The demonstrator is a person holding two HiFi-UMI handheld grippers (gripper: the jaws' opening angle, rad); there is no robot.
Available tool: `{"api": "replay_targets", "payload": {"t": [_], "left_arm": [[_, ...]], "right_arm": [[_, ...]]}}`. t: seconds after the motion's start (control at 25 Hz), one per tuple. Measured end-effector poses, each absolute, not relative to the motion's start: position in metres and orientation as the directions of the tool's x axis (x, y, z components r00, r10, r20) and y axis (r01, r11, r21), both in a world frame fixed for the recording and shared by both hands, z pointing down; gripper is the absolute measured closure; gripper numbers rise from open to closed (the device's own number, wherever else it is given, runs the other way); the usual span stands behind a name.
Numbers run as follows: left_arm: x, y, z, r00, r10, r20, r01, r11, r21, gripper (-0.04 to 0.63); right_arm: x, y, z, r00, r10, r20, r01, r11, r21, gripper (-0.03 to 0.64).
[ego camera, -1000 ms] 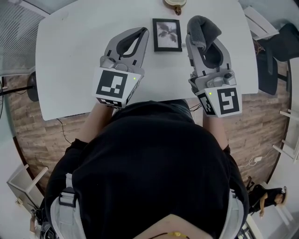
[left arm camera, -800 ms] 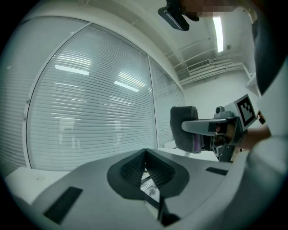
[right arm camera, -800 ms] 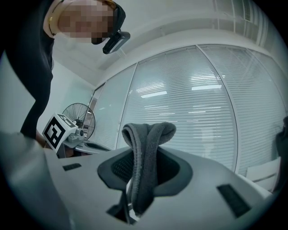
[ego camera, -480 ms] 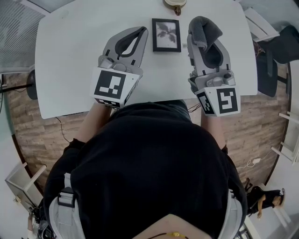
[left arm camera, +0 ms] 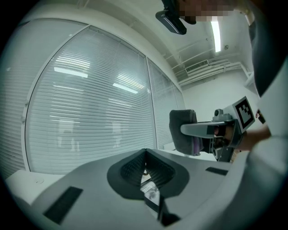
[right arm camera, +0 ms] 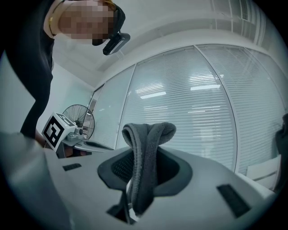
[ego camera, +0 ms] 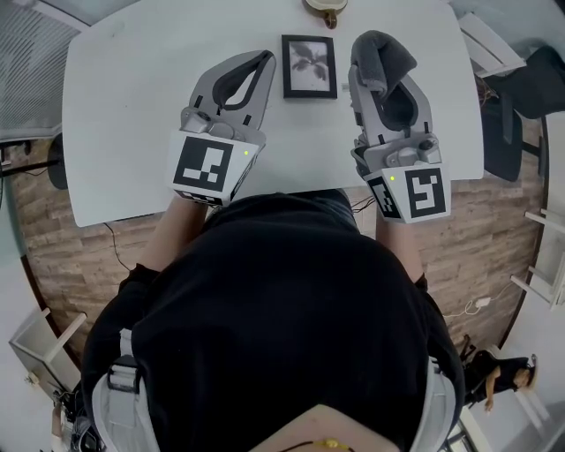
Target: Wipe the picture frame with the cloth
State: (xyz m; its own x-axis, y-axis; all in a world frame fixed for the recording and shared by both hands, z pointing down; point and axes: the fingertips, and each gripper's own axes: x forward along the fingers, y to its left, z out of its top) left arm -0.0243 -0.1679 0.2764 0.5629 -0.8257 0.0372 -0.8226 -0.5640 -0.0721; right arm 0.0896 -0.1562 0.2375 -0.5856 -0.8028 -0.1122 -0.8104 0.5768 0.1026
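Note:
A small black picture frame (ego camera: 310, 66) with a leaf print lies flat on the white table (ego camera: 132, 106), between my two grippers. My left gripper (ego camera: 265, 58) rests to the frame's left, jaws shut with nothing in them; its own view shows the closed jaws (left arm camera: 145, 167). My right gripper (ego camera: 369, 55) sits to the frame's right, shut on a folded dark grey cloth (ego camera: 386, 55). In the right gripper view the cloth (right arm camera: 145, 161) stands up in a fold between the jaws (right arm camera: 135, 197). Neither gripper touches the frame.
A round brass-coloured object (ego camera: 327, 7) sits at the table's far edge, just beyond the frame. A dark chair (ego camera: 530, 88) stands right of the table. Window blinds (left arm camera: 90, 112) fill the background of both gripper views. A fan (right arm camera: 78, 123) stands behind the left gripper.
None of the grippers or objects has really moved; the whole view has only shifted slightly.

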Motion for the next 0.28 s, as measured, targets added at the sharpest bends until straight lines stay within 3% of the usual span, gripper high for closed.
{"api": "replay_targets", "payload": {"t": [0.28], "left_arm": [[-0.0318, -0.1707, 0.2709, 0.547, -0.837, 0.014, -0.835, -0.547, -0.064, 0.584]], "right_arm": [[0.0840, -0.1575, 0.2359, -0.596, -0.794, -0.121, -0.803, 0.586, 0.109, 0.517]]}}
